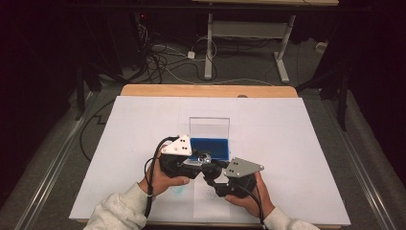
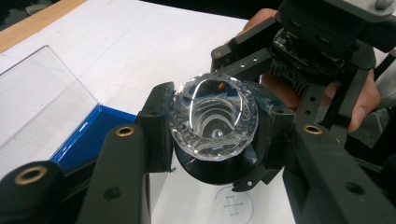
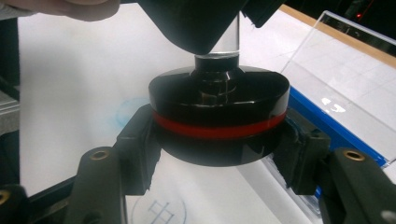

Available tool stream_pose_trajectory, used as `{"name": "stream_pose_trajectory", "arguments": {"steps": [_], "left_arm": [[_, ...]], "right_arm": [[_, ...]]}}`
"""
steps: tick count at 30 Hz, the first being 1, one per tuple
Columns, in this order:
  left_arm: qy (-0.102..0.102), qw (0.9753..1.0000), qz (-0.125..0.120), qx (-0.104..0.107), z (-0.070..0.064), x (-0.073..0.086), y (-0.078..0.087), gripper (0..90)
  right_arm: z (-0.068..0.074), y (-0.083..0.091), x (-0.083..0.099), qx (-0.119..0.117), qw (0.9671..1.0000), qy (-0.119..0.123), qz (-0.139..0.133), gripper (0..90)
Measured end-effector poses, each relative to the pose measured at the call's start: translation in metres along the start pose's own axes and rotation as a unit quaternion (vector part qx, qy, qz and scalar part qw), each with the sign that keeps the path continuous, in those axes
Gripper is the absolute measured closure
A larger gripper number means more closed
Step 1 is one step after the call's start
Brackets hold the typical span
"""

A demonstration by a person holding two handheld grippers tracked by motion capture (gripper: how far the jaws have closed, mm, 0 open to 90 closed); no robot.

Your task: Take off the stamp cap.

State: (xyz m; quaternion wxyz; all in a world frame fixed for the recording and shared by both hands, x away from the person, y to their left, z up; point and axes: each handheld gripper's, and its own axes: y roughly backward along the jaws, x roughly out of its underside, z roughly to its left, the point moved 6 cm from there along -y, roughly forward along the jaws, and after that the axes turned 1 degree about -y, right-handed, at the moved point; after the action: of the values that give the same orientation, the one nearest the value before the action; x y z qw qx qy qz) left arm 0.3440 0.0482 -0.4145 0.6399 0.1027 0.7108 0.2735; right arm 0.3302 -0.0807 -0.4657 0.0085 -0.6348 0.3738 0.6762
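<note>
A clear faceted crystal ball stands on a round black base with a red band. My left gripper is shut on the crystal, one jaw on each side. My right gripper is shut on the black base from below. In the high view both grippers meet over the table's near middle: the left gripper is just in front of the blue box, and the right gripper is right under it. The crystal glints between them. A short clear neck joins the crystal to the base.
An open blue box with an upright clear lid sits just beyond the grippers. A pen-drawn circle with a mark lies on the white sheet beneath the held piece. The wooden table edge runs along the far side.
</note>
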Motion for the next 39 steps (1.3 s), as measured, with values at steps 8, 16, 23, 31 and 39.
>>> {"name": "stream_pose_trajectory", "arguments": {"steps": [8,16,23,31,39], "left_arm": [[-0.003,0.9999,0.01,0.012,0.0,0.002,0.0,54.7],[-0.001,0.9997,0.014,0.021,0.0,0.004,-0.002,54.7],[0.003,0.9997,0.001,-0.024,0.013,0.001,0.015,54.8],[-0.006,0.9989,0.017,-0.044,0.016,0.004,0.02,54.8],[-0.017,0.9966,0.045,-0.066,0.019,0.008,0.019,54.9]], "right_arm": [[0.002,0.001,0.001,-0.005,0.9996,0.021,0.017,39.1],[0.004,0.001,0.003,0.01,0.9985,0.047,0.027,39.1],[0.018,0.0,-0.001,0.008,0.9944,0.098,0.038,39.0],[0.006,0.003,0.009,0.021,0.9943,0.088,0.055,38.9],[-0.016,0.022,0.015,0.047,0.9961,0.061,0.045,38.9]]}}
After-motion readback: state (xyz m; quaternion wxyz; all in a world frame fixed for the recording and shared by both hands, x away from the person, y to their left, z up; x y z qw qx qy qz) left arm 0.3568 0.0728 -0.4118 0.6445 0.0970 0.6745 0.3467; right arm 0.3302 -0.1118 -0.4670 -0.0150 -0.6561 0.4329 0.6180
